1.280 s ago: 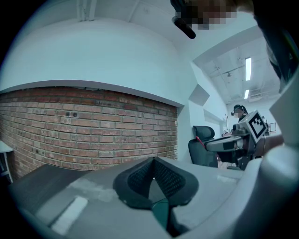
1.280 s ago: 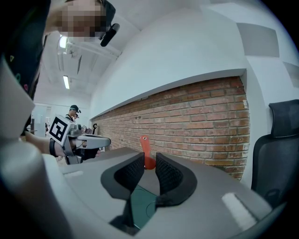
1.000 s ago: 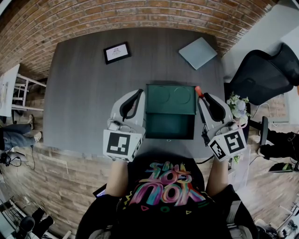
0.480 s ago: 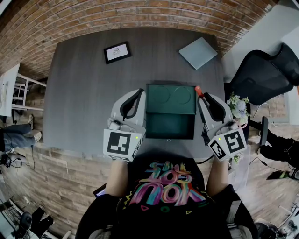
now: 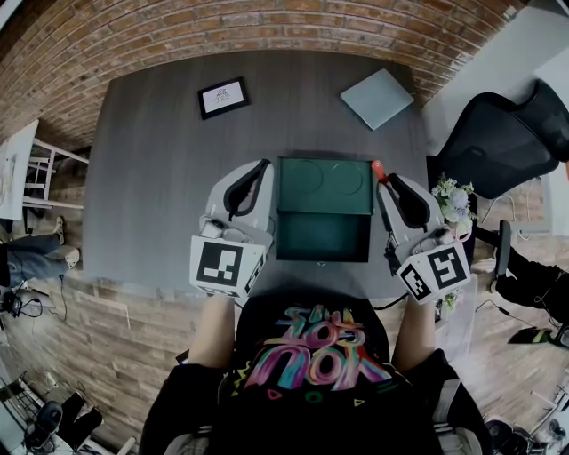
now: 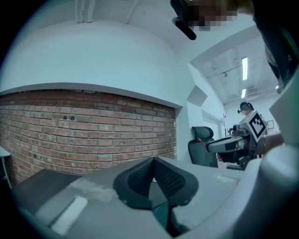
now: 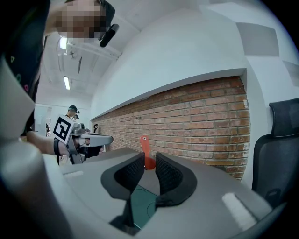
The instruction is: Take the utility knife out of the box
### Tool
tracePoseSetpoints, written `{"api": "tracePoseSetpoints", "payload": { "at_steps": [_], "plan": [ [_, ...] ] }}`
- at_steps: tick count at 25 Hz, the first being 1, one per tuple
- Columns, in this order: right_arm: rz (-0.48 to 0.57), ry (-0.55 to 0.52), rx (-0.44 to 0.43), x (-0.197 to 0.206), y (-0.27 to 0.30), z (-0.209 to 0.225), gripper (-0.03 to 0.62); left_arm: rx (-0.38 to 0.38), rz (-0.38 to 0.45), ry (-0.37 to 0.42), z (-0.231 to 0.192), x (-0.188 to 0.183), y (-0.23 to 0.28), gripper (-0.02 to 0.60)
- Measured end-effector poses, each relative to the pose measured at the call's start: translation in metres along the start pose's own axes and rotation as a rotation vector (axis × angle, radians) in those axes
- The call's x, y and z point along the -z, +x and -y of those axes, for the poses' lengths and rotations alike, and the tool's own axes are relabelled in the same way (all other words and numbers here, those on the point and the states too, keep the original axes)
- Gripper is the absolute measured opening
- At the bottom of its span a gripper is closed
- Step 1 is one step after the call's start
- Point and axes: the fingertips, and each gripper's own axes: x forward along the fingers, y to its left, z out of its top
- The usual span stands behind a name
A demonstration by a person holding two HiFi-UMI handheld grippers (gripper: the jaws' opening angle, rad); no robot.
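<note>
A dark green box [image 5: 322, 260] stands open in the middle of the grey table [image 5: 160, 195], its lid [image 5: 324, 187] tipped back. In the head view its inside looks bare. My right gripper [image 5: 385, 181] is at the box's right side, shut on the red utility knife [image 5: 378, 170]. The right gripper view shows the red utility knife [image 7: 145, 151] between the pads of the right gripper [image 7: 150, 159], its end sticking out past the tips. My left gripper [image 5: 263, 166] sits at the box's left side. In the left gripper view the left gripper [image 6: 153, 161] has its pads together and holds nothing.
A small framed picture [image 5: 222, 99] lies at the table's far left and a grey pad [image 5: 377, 99] at the far right. A black office chair [image 5: 502, 142] and flowers [image 5: 451, 201] stand right of the table. A brick wall [image 5: 267, 27] runs behind.
</note>
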Motion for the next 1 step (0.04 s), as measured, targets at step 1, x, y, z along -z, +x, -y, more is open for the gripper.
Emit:
{"api": "tracePoseSetpoints", "payload": {
  "at_steps": [1],
  "plan": [
    [0.0,-0.001,-0.001,-0.0001,-0.0003,0.0004,0.075,0.006,0.003,0.006,0.0005,-0.0007,0.0007,0.002]
  ]
}}
